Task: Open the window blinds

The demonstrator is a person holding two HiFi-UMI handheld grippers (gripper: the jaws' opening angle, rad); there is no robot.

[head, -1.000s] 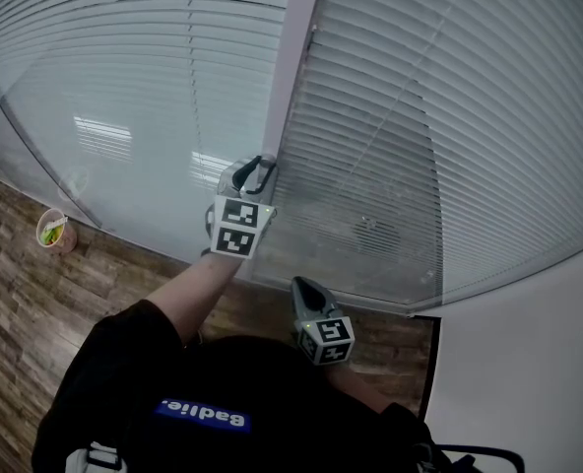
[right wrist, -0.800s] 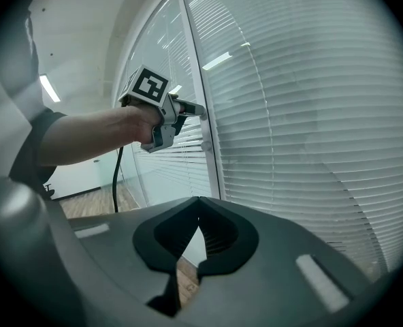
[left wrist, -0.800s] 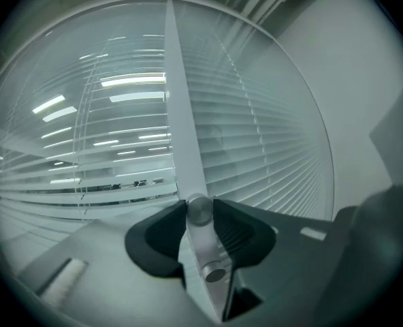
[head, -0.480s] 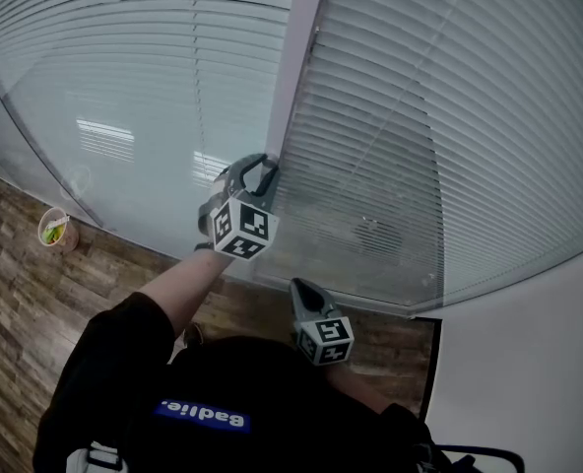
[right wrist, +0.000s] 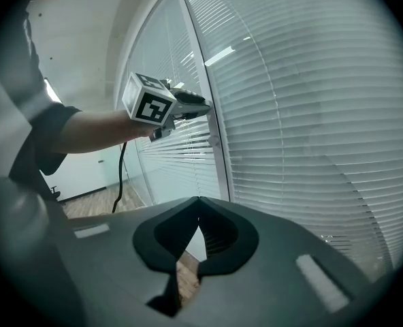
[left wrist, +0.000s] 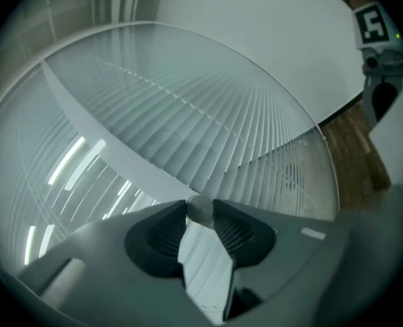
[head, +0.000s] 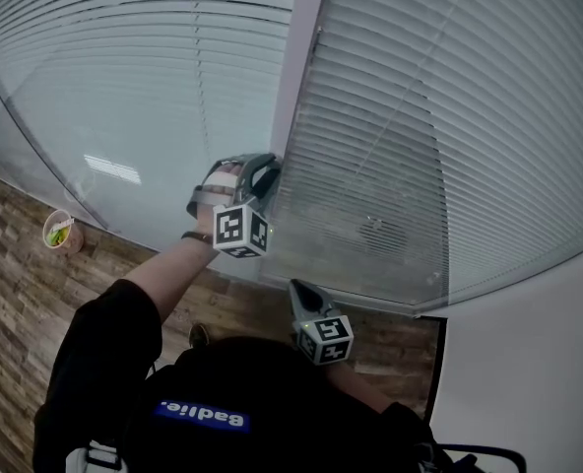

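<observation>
Left gripper view settles the grip: the left tool [left wrist: 201, 214] is clenched on a small grey rounded rod [left wrist: 200, 208], pinched right at the jaw tips (most likely the blinds' tilt wand, though that is my reading, not something plainly shown). Head view places this tool against the white vertical frame post [head: 301, 57] that divides the two panels of white horizontal-slat blinds [head: 449, 116]. The rod lies straight ahead of the tool, and I judge its long axis to run up along the post. So the coming move should turn on rolling the tool about that axis rather than pulling. The left hand is plainly the nearer. The right tool [head: 303, 286] hangs lower, well apart from the post, its jaws shut together on nothing. Only a stub of the rod shows between the pads; it is too thin to trace in head view. Its top fixing and the blinds' head rails are cut off, and the slats' tilt is hard to read.
</observation>
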